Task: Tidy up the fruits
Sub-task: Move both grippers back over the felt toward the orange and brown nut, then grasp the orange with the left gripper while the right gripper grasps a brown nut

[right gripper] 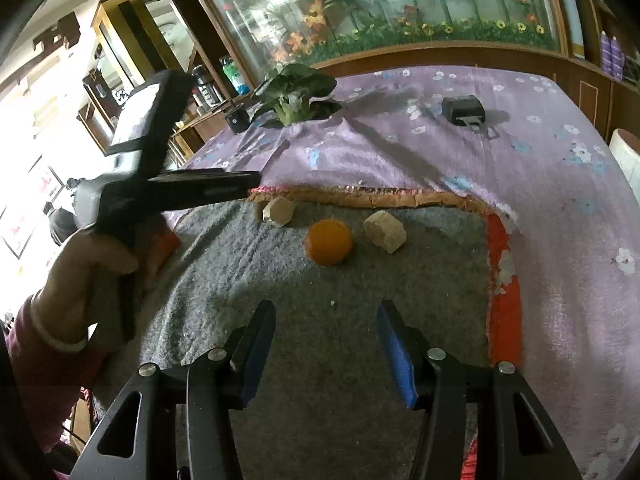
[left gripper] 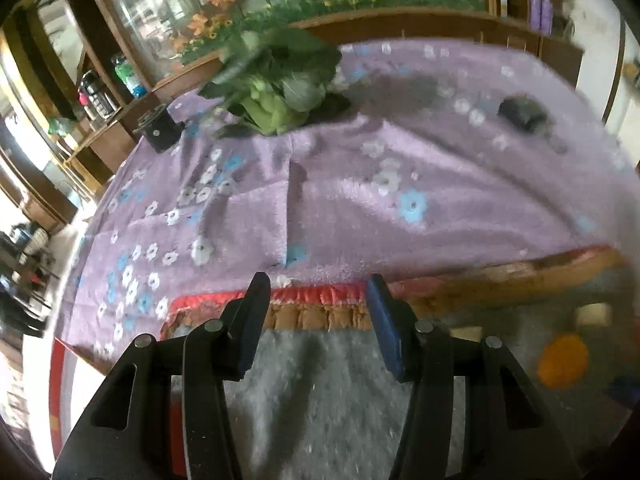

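Nothing sorted yet: orange (right gripper: 328, 241) loose on grey mat (right gripper: 280, 320) between two pale blocks (right gripper: 385, 231), left gripper (left gripper: 318, 316) and right gripper (right gripper: 326, 344) both agape, empty

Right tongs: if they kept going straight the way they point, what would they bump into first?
Probably the orange, lying on the grey mat straight ahead of the open right tongs, though depth is uncertain.

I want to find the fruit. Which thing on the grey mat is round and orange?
The orange, sitting between two pale wooden blocks with flat sides.
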Demonstrator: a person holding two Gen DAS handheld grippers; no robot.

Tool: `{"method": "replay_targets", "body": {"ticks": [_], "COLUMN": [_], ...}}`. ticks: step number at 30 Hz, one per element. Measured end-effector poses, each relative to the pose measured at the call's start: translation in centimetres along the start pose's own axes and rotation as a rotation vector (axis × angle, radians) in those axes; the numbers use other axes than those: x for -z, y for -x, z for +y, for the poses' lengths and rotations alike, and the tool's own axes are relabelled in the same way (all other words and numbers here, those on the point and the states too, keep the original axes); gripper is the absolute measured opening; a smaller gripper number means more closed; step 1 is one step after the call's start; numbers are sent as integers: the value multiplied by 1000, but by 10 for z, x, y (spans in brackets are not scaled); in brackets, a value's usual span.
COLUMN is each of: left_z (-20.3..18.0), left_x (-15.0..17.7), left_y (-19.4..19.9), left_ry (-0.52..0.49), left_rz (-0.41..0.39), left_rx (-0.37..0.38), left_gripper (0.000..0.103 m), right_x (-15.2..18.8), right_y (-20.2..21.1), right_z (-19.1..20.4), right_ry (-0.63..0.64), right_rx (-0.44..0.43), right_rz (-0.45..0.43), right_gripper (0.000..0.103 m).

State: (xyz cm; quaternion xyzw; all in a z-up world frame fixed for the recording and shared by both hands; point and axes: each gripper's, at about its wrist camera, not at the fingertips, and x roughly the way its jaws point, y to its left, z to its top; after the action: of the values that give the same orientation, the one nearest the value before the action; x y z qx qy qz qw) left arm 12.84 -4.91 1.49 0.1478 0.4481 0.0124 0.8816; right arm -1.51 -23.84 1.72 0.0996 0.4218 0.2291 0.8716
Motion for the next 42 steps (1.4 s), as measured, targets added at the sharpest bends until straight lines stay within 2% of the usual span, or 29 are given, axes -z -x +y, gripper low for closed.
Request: {"method": "replay_targets", "body": {"ticks": [2,3,5,7,8,14,18,22,26,29,33,36,42], "left_z": [-4,-8,-15,-22,-20,4,6,-12,-30,-40,-48,-56,-65], "left_x": [6,12,29,50,61,72,77,77,71,62,48,41,32], "left_y": [6,11,25,39,47,73,76,79,85,84,77,70,57], "left_ry": [-31,-70,-125,-205,-210,-116,-58,-35,-30,-25,-14,-11,64], "left_rz": [-27,-22,-36,-3,10,-8,29,39,23,7,-3,14,53], "left_rx": [-18,1,42,109,150,188,280,360,395,410,466,502,555], "left_gripper": [50,50,50,49,49,49,49,49,49,49,49,49,48], "right_x": [0,1,1,0,0,0,0,-2,-2,-3,-2,-2,-2], "right_y": [-1,-1,-2,-2,-1,1,4,16,22,22,21,19,21], "right_z": [0,0,0,0,1,4,2,-7,-22,-24,-23,-28,-36], "right_ry": [5,5,0,-1,2,8,8,10,-23,-27,-16,-40,-71], "right_rx": [3,4,0,-6,-6,-9,3,57,135,123,133,149,156], "right_rz": [7,10,15,19,17,6,1,-44,-59,-65,-63,-53,-55], "right_gripper": [51,51,52,52,52,52,52,52,53,53,53,53,53]}}
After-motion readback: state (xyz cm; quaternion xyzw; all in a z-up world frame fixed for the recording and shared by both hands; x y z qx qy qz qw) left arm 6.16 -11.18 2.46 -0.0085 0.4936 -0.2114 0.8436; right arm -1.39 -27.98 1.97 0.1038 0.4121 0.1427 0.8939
